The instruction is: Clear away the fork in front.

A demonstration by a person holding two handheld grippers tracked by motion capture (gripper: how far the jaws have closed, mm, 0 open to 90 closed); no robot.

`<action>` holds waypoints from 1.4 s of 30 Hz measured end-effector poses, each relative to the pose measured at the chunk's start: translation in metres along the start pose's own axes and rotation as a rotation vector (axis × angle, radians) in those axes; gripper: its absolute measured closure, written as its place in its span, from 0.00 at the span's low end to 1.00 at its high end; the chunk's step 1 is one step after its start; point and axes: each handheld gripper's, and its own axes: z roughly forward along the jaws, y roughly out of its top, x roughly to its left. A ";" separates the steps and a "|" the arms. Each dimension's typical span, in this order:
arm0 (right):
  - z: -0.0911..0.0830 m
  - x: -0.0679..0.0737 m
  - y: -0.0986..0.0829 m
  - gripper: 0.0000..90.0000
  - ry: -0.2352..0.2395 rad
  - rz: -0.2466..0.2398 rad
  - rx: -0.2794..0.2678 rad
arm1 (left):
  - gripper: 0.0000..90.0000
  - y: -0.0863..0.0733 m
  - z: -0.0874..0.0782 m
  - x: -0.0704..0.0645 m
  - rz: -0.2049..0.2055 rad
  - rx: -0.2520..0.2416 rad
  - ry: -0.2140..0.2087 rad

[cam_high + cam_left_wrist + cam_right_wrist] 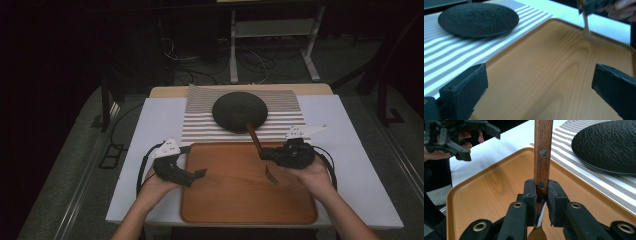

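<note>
A fork with a riveted wooden handle (253, 137) is clamped in my right gripper (265, 155) over the right half of a wooden tray (225, 205). Its tines (271, 175) point down at the tray and its handle slants up toward a black plate (239, 111). In the right gripper view the jaws of this gripper (541, 195) pinch the handle (543, 142) at its lower rivet. My left gripper (197, 175) hovers open at the tray's left edge, nothing between its fingers (464, 87). From the left gripper view the fork (586, 27) stands far across the tray (544, 70).
The black plate (477, 18) lies upside down on a striped placemat (200, 125) behind the tray. A white cloth (150, 130) covers the table. Cables and a white metal frame (272, 30) are on the floor beyond the table.
</note>
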 end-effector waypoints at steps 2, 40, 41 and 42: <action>0.002 0.001 0.000 0.86 -0.008 -0.009 0.002 | 0.00 0.005 0.004 0.001 0.005 0.000 -0.003; 0.026 0.029 0.006 0.86 0.053 -0.083 -0.035 | 0.43 0.071 0.069 -0.041 -0.037 -0.063 -0.065; 0.027 0.029 0.006 0.86 0.050 -0.084 -0.033 | 0.47 0.071 0.069 -0.041 -0.040 -0.060 -0.070; 0.027 0.030 0.006 0.86 0.047 -0.085 -0.037 | 0.51 0.070 0.070 -0.041 -0.047 -0.055 -0.073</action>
